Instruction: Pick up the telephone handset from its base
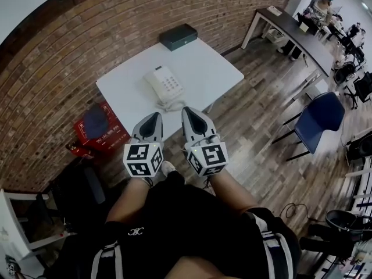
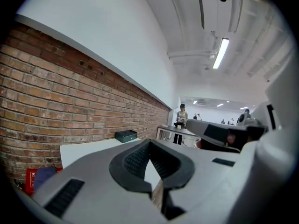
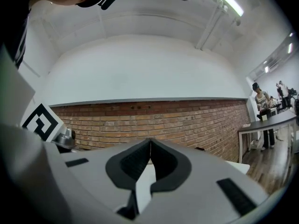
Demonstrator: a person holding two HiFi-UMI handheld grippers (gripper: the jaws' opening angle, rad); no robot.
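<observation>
Handset (image 1: 153, 83) apparently on base (image 1: 169, 85); left gripper (image 1: 155, 115) and right gripper (image 1: 188, 110) closed, empty.

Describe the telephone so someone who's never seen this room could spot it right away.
Find the white table standing against the brick wall. The telephone lies near the middle of its top. It is white with a keypad and a cord, unlike the dark box at the table's far edge.

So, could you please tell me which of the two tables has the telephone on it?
The white table by the brick wall, bearing the telephone and a dark box; the other, the dark-topped table, stands far right.
</observation>
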